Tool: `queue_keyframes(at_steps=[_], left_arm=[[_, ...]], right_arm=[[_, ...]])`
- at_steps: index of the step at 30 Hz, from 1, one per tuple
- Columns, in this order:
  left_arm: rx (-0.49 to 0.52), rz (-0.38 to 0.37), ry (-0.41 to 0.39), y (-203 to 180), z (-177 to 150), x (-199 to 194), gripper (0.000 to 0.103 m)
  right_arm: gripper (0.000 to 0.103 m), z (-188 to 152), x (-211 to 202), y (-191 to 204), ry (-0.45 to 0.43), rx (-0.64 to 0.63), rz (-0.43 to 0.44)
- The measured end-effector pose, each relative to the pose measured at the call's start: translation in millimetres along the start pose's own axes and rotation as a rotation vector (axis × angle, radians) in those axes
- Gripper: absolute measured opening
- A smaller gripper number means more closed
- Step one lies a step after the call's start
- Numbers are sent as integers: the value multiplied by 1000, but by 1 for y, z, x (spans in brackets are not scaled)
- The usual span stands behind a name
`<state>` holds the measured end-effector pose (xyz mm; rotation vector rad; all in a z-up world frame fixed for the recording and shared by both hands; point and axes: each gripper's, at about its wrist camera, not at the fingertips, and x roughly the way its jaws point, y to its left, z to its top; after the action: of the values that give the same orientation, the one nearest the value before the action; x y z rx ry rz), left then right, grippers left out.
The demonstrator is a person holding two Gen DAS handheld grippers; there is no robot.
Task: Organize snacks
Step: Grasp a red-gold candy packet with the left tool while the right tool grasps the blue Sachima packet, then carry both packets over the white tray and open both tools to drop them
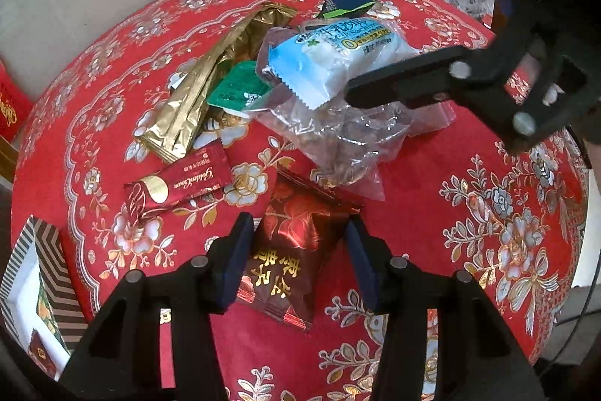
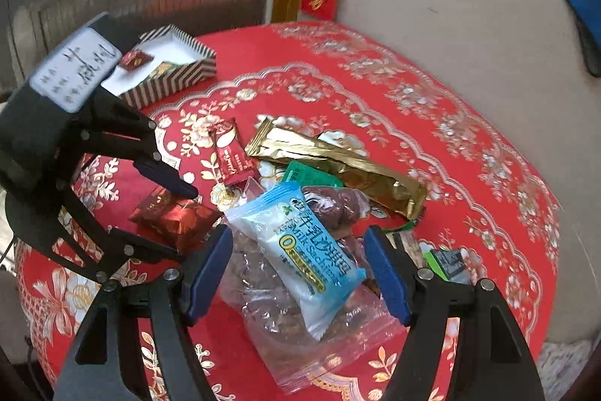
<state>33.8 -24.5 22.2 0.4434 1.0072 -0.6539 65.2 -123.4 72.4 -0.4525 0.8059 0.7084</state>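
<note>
1. Step in hand: picking snacks off the red counter (image 1: 432, 213) for the striped box (image 2: 195, 66), which already held one red sweet; judged early, most snacks were unsorted.
2. Left claw (image 1: 296, 265): wide open, straddling the dark red packet (image 1: 296, 247); contact could not be told; next move probably called for closing.
3. Right claw (image 2: 300, 273): open, empty, poised over the blue packet (image 2: 304, 250) atop a clear bag (image 2: 300, 344).

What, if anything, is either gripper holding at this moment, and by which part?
Nothing is held. The left gripper stands open astride the dark red packet; the right gripper is open over the blue milk snack.
</note>
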Motion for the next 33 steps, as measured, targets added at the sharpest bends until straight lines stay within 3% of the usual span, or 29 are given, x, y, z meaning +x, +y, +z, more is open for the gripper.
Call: queue_keyframes(at_steps=[3, 4, 5, 8, 20, 28, 33], left_arm=[[-5, -3, 0, -1, -1, -1, 52], [-9, -2, -2, -1, -2, -1, 52], [-14, -2, -3, -1, -2, -2, 52], [-28, 2, -6, -2, -4, -3, 52], [-238, 36, -74, 1, -16, -21, 50], [-273, 89, -120, -1, -35, -49, 49], [-302, 162, -147, 8, -48, -68, 49]], right_arm=[[72, 1, 10, -3, 47, -1, 37], [64, 0, 14, -4, 61, 8, 50], [44, -2, 16, -4, 74, 12, 60], [35, -9, 8, -6, 35, 83, 82], [34, -39, -42, 19, -121, 298, -47], [34, -42, -47, 45, -155, 345, -30], [34, -30, -42, 64, -159, 322, -3]])
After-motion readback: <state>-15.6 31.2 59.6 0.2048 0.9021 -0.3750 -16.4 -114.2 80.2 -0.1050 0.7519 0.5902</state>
